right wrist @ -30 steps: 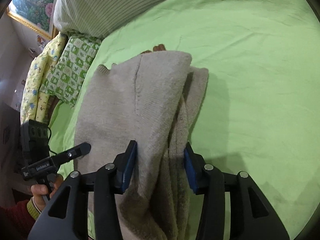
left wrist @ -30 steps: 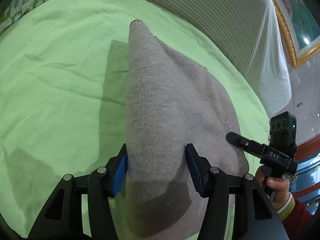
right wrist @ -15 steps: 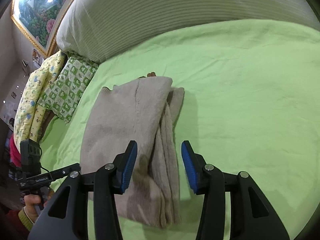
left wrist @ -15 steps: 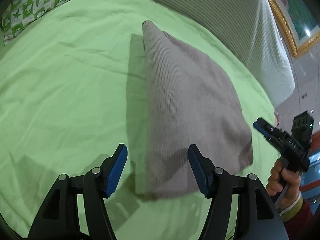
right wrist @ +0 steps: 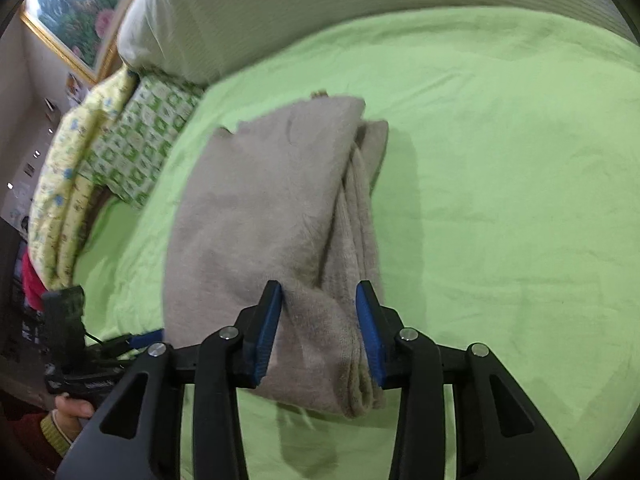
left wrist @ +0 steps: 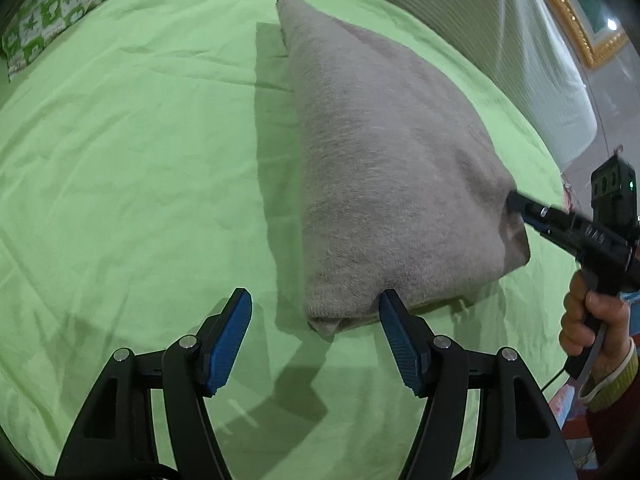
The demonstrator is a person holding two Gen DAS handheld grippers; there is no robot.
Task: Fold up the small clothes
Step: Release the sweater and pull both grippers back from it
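Your left gripper (left wrist: 316,326) hangs low over the green bedsheet (left wrist: 120,168) with its jaws spread wide and nothing between them. The blue pads (left wrist: 230,336) are bare, and the near corner of the folded grey sweater (left wrist: 384,168) lies just past the inner pad, seemingly brushing its tip. The sweater rests on the sheet as a thick folded bundle, narrow at its far end and broad toward you, casting a shadow on the sheet to its left. To the right in the same view your right hand (left wrist: 592,324) grips the handle of the right gripper (left wrist: 520,208), whose fingertips press into the sweater's right-hand edge.

In the right wrist view, your left hand (right wrist: 70,408) shows at the lower left holding its tool. Behind it a yellow and green patterned quilt (right wrist: 120,152) is bunched at the bed's edge, with a striped white pillow (right wrist: 320,8) beyond and a framed painting (right wrist: 76,12) on the wall. The sweater (right wrist: 260,208) lies in the middle, its stacked layers visible along the right side. Your right gripper (right wrist: 320,334) straddles that near edge, jaws partly open with the blue pads (right wrist: 268,328) on either side of the folded layers; I cannot tell if they pinch the cloth or only bracket it.
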